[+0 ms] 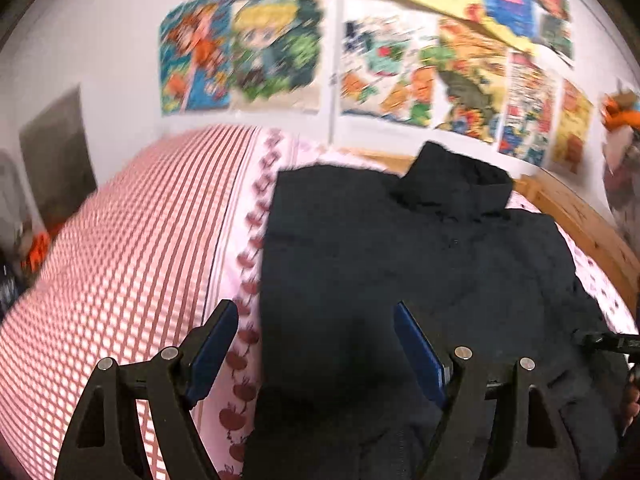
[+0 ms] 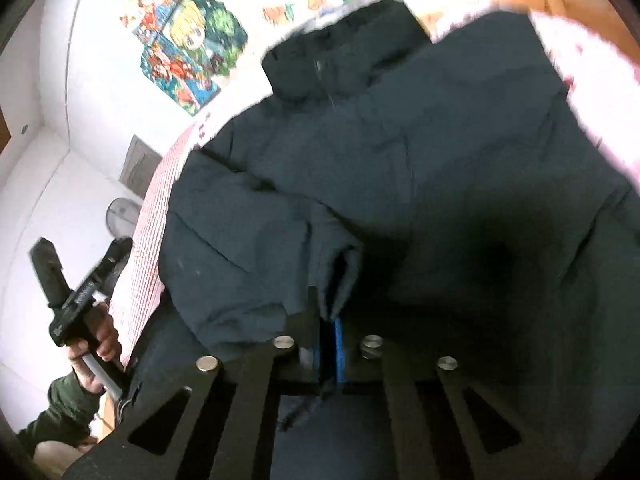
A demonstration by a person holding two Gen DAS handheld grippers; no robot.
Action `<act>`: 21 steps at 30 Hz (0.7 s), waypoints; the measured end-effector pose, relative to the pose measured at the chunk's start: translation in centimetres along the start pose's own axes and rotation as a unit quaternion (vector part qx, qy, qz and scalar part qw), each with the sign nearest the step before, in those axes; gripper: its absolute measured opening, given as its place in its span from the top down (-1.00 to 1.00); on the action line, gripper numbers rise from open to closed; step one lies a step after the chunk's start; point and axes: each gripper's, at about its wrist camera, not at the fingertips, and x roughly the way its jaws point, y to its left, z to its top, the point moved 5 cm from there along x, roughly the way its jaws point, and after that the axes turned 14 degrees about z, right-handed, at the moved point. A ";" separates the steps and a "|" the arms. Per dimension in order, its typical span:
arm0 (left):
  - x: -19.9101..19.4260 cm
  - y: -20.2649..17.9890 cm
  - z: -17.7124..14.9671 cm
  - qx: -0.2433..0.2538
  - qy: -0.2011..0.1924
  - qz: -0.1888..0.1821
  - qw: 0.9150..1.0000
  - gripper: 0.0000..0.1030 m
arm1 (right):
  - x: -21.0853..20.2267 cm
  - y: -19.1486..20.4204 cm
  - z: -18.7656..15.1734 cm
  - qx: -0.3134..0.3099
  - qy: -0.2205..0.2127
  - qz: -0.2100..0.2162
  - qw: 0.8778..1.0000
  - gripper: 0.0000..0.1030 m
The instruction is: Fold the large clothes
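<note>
Left wrist view: a dark jacket [image 1: 420, 264] lies spread across a bed [image 1: 120, 260] in pink checked bedding, collar toward the poster-covered wall [image 1: 360, 60] and wooden bed frame [image 1: 580, 220]. The left gripper [image 1: 316, 340] hangs over the jacket's near-left edge, jaws apart and empty. The right gripper [image 2: 330, 320] has its jaws clamped on a fold of the jacket's near edge.

White wall [image 1: 112, 40] papered with bright posters [image 1: 276, 52] — comics, perhaps; wooden bed frame [image 1: 580, 216] below.
</note>
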 end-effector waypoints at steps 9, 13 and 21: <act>1.4 0.9 0.1 -0.030 0.023 -0.005 0.999 -0.53 | -9.1 -0.4 6.7 -0.048 -0.152 -0.091 0.983 0.92; 2.1 -0.3 0.3 0.009 0.021 0.033 0.999 -0.53 | -8.5 -2.7 7.0 -0.082 -0.130 -0.154 0.976 0.92; 3.0 -3.4 0.7 0.056 0.011 0.028 0.998 -0.53 | -6.7 -5.1 6.9 -0.109 -0.055 -0.244 0.962 0.51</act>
